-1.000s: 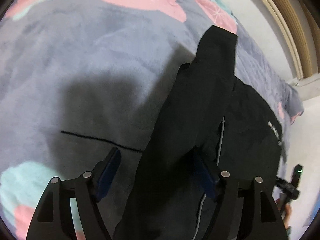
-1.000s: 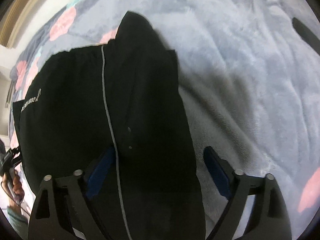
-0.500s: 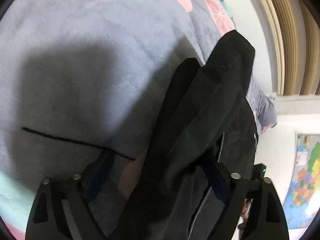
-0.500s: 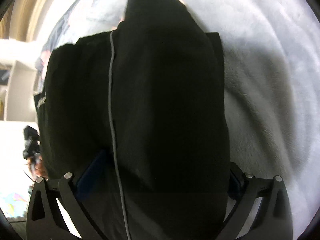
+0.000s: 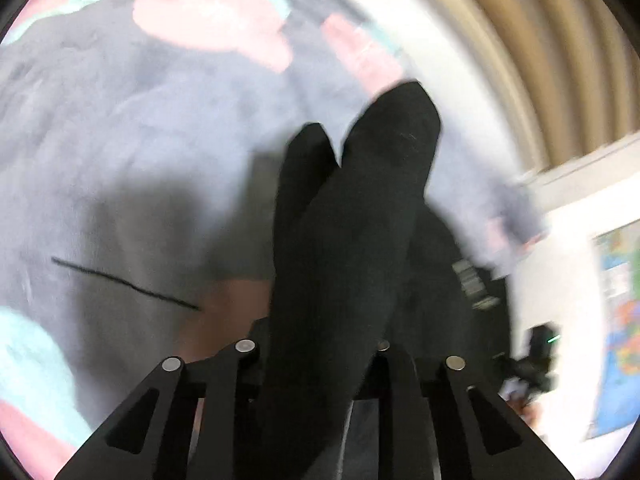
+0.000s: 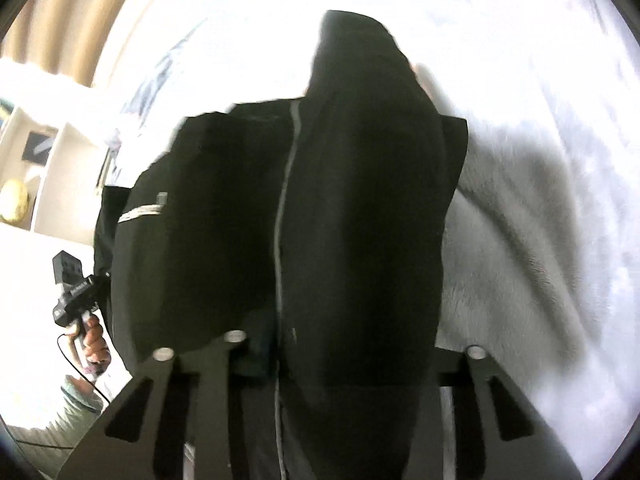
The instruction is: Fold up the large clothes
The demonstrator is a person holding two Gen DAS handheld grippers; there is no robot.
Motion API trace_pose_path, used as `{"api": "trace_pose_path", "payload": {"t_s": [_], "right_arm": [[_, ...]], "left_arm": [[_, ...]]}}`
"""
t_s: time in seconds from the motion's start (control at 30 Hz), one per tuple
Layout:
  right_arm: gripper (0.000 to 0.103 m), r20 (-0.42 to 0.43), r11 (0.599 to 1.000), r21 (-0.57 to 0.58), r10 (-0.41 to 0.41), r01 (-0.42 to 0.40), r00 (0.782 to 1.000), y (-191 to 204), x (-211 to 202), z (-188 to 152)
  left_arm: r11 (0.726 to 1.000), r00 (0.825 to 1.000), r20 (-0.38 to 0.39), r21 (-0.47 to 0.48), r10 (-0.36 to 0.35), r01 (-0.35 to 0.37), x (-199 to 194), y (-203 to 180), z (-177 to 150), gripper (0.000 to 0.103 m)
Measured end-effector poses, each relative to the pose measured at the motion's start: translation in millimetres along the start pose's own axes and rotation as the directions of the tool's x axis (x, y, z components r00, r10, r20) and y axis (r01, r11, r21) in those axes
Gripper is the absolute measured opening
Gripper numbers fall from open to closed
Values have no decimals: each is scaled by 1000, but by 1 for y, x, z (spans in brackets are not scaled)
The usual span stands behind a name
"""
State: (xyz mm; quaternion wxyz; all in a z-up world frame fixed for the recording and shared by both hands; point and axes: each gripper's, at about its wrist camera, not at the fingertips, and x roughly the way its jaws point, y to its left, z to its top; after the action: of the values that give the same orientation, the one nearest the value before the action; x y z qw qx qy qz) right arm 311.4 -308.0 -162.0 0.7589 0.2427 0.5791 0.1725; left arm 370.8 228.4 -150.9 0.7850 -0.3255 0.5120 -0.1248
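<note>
- in the left wrist view we see the left gripper (image 5: 316, 360) at 6 o'clock, its jaws drawn in narrow and clamped on a bunched band of the black garment (image 5: 352, 240); the fabric fills the whole gap between them.
- from that grip the garment's long axis runs up and away toward 1 o'clock, ending in two rounded dark lobes, the right one reaching farther.
- a further dark panel of the same garment hangs at 4 o'clock, with pale printed lettering on it, too blurred to read.
- under and beyond the cloth lies the grey blanket (image 5: 120, 152) with pink and teal patches; a thin black line (image 5: 124, 282) crosses it at 9 o'clock.
- farthest off, at 1 to 2 o'clock, stands a ribbed beige curtain (image 5: 540, 60), and a coloured map (image 5: 620, 320) hangs on the wall at 3 o'clock.
- in the right wrist view the right gripper (image 6: 352, 360) sits at 6 o'clock; cloth covers its finger pads, so we cannot tell for sure how far the jaws stand, though the garment (image 6: 360, 200) passes straight between them and looks held.
- here the garment's long axis points to 12 o'clock, a thin grey zip line running along it, and a wider flap spreads toward 9 o'clock.
- the blanket (image 6: 540, 160) shows at 3 o'clock, washed out by glare.
- at 8 o'clock we see the person's left hand (image 6: 90, 344) around the other gripper's handle, near a pale shelf (image 6: 44, 184) at 9 o'clock.
</note>
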Motion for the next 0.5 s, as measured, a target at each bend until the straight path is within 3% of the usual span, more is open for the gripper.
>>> {"api": "trace_pose_path", "payload": {"t_s": [0.07, 0.3, 0.5], "right_arm": [[31, 25, 999, -32, 26, -25, 999, 15, -16, -9], [30, 88, 979, -202, 25, -7, 996, 89, -94, -74], [30, 110, 975, -220, 51, -26, 993, 99, -133, -107]], "left_arm": [[998, 997, 45, 19, -57, 56, -27, -19, -12, 20], [986, 983, 143, 134, -114, 95, -123, -68, -58, 20], [979, 976, 176, 180, -126, 94, -196, -74, -104, 20]]}}
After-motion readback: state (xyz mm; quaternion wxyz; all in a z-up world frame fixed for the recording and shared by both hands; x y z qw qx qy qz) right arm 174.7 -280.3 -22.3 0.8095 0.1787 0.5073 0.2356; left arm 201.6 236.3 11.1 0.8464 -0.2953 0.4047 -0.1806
